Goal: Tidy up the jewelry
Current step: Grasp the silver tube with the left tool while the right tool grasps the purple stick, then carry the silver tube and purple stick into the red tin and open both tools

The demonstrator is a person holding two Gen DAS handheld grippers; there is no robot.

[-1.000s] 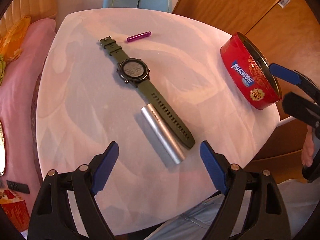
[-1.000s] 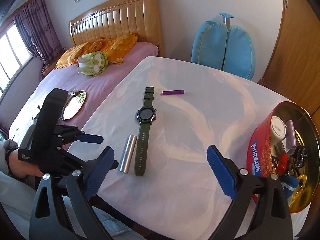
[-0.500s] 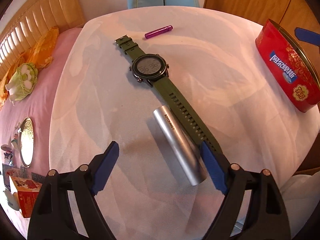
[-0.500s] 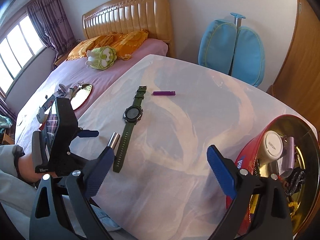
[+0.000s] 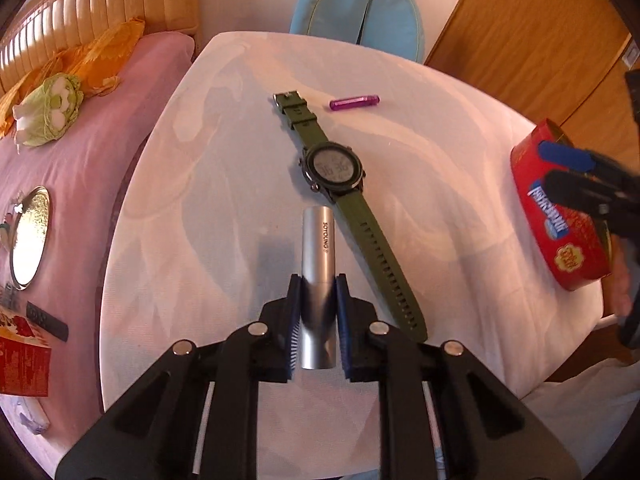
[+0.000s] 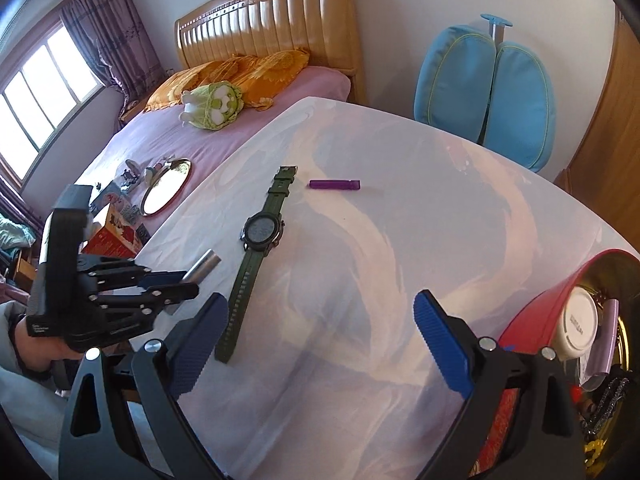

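Your left gripper (image 5: 318, 312) is closing on the near end of the silver tube (image 5: 317, 276) lying on the table (image 5: 440, 208) beside the green watch (image 5: 338, 168), your right gripper (image 6: 320, 344) gapes empty, so that end-heavy hold could let the smooth tube slip as you lift

On the white table (image 5: 192, 240) lie one green watch (image 5: 336, 168), one silver tube (image 5: 318, 248) beside it, one purple tube (image 5: 354, 103) beyond it, and one red tin (image 5: 560, 232); its contents perhaps number several.
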